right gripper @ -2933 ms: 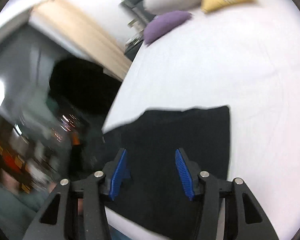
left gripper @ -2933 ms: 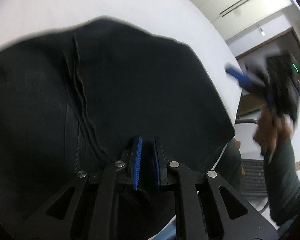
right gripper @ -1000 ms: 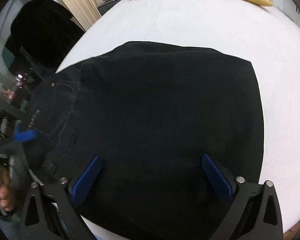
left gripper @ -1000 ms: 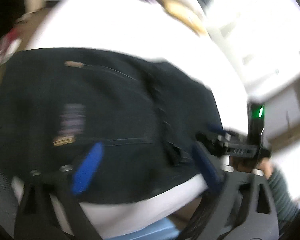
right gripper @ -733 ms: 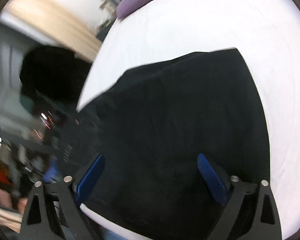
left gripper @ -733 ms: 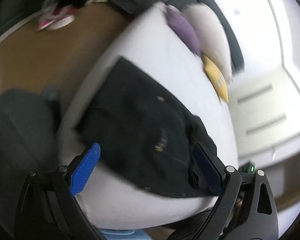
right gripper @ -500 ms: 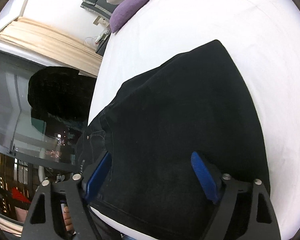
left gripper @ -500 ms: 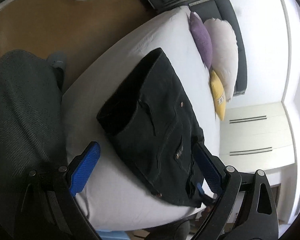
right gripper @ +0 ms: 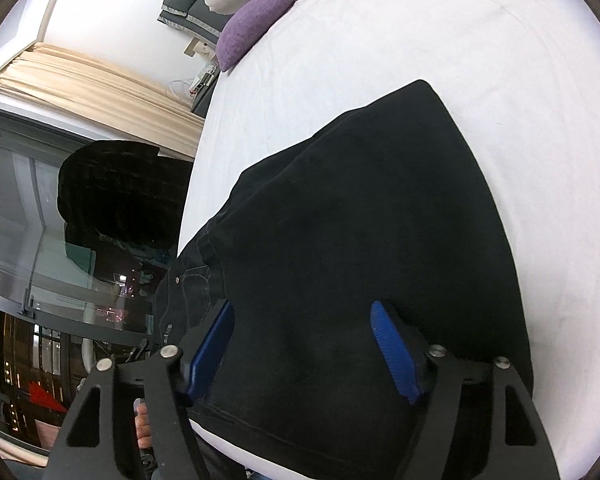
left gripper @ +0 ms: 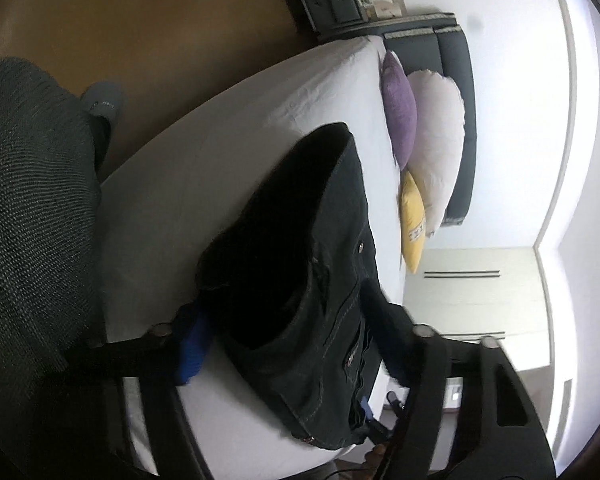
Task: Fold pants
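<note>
Your pants [right gripper: 364, 248] lie folded into a dark block near the foot edge of the bed [right gripper: 420, 40], waistband end toward your left, with the pillows [left gripper: 432, 136] well apart at the head.

Your left tool [left gripper: 288, 344] is rolled on its side at the waistband end, and its jaws are closing with the thick edge of the cloth between them. The blue pad [left gripper: 192, 344] sits against the sheet side of the stack; the other finger is over the denim by the rivets. Whether the pads press the cloth yet cannot be told, so let them finish closing before you lift. Take every layer of that edge, not just the top one, or the lower layers will likely slide out as you carry the fold.

Your right tool [right gripper: 304, 340] hovers over the near part of the pants, jaws closing too, but the blue pads stand apart above flat cloth and grip nothing. Bring it lower to the near edge so one pad slips under the stack, as the left one has.

Once both hold, lift together and level, and carry the end across toward the far edge. Keep the cloth taut between the two tools so the crease comes out straight and the edges meet.
</note>
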Motion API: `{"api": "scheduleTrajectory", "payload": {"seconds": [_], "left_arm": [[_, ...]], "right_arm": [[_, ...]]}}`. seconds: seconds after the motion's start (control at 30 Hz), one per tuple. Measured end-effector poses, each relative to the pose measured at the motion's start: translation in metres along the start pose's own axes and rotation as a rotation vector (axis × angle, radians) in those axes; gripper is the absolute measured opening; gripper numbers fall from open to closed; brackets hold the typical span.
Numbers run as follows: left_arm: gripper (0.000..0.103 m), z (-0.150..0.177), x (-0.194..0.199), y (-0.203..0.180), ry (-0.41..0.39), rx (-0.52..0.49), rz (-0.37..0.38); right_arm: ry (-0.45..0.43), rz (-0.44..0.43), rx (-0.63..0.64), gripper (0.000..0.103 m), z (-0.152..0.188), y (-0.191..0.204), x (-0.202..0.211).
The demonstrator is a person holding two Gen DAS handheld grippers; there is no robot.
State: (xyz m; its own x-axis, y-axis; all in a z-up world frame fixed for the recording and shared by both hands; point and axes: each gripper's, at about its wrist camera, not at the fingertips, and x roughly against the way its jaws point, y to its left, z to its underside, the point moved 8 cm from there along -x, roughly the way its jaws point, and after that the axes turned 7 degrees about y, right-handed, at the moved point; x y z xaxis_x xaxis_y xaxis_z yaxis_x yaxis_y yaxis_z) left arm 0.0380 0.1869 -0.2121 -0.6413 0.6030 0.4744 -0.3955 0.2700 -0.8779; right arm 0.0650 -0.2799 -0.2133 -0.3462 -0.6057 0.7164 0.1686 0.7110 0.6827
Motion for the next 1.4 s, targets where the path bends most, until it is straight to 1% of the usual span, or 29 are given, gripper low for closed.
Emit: {"api": "scheduleTrajectory", "payload": {"seconds": [0.03, 0.07, 0.1, 0.2, 0.23, 0.33, 0.43, 0.53, 0.63, 0.7, 0.8, 0.83, 0.9, 0.93, 0.97, 1.03, 1.13, 1.2, 1.27, 1.37, 1.4], "left_arm": [[0.051, -0.001, -0.001, 0.003, 0.0, 0.015, 0.005], [0.047, -0.003, 0.0, 0.006, 0.002, 0.027, 0.007], [0.04, -0.003, -0.003, 0.007, 0.004, 0.037, 0.012], [0.029, -0.007, -0.004, 0.012, 0.012, 0.088, 0.051], [0.025, -0.008, -0.004, 0.011, 0.012, 0.088, 0.057], [0.019, -0.009, 0.004, 0.008, 0.006, 0.052, 0.047], [0.016, -0.006, 0.013, -0.003, 0.002, 0.023, 0.042], [0.015, -0.007, 0.016, -0.019, 0.0, -0.017, 0.042], [0.014, -0.003, 0.018, -0.039, -0.005, -0.074, 0.031], [0.013, -0.001, 0.017, -0.054, -0.008, -0.106, 0.029], [0.013, 0.001, 0.019, -0.067, -0.008, -0.138, 0.023], [0.012, 0.002, 0.019, -0.071, -0.01, -0.15, 0.018], [0.012, 0.004, 0.018, -0.082, -0.012, -0.18, 0.004], [0.012, 0.005, 0.017, -0.087, -0.013, -0.195, -0.003], [0.012, 0.007, 0.018, -0.092, -0.011, -0.213, -0.01], [0.012, 0.011, 0.016, -0.109, -0.015, -0.277, -0.035], [0.012, 0.022, 0.009, -0.138, -0.008, -0.362, -0.05], [0.012, 0.031, 0.0, -0.165, -0.001, -0.43, -0.057], [0.012, 0.044, -0.009, -0.191, 0.007, -0.508, -0.068], [0.012, 0.08, -0.035, -0.239, 0.048, -0.674, -0.088], [0.012, 0.094, -0.045, -0.249, 0.069, -0.714, -0.089]], "right_arm": [[-0.001, -0.003, -0.001, 0.073, 0.0, 0.0, 0.0], [-0.002, -0.005, -0.002, 0.073, 0.0, 0.0, 0.001], [-0.004, -0.008, -0.002, 0.073, 0.0, -0.001, 0.001], [-0.005, -0.01, -0.002, 0.071, 0.0, -0.001, 0.001], [-0.005, -0.012, -0.003, 0.07, 0.0, -0.001, 0.002], [-0.011, -0.024, -0.016, 0.068, -0.001, 0.001, 0.005], [-0.027, -0.053, -0.01, 0.068, -0.003, 0.015, 0.013], [-0.032, -0.084, 0.039, 0.068, -0.009, 0.043, 0.018], [-0.015, -0.138, 0.105, 0.068, -0.018, 0.079, 0.013], [0.016, -0.17, 0.15, 0.068, -0.023, 0.104, 0.001], [0.103, -0.175, 0.178, 0.068, -0.027, 0.12, -0.032], [0.144, -0.161, 0.172, 0.068, -0.026, 0.118, -0.048], [0.242, -0.109, 0.123, 0.068, -0.018, 0.102, -0.084], [0.304, -0.052, 0.09, 0.066, -0.01, 0.087, -0.105], [0.314, -0.016, 0.081, 0.061, -0.005, 0.076, -0.117], [0.254, -0.045, 0.105, 0.062, -0.006, 0.079, -0.114], [0.234, -0.058, 0.114, 0.062, -0.006, 0.081, -0.11], [0.222, -0.074, 0.086, 0.062, -0.008, 0.082, -0.104], [0.185, -0.118, 0.058, 0.062, -0.013, 0.085, -0.091], [0.129, -0.188, 0.06, 0.062, -0.019, 0.089, -0.063], [0.115, -0.211, 0.056, 0.062, -0.022, 0.089, -0.052]]}}
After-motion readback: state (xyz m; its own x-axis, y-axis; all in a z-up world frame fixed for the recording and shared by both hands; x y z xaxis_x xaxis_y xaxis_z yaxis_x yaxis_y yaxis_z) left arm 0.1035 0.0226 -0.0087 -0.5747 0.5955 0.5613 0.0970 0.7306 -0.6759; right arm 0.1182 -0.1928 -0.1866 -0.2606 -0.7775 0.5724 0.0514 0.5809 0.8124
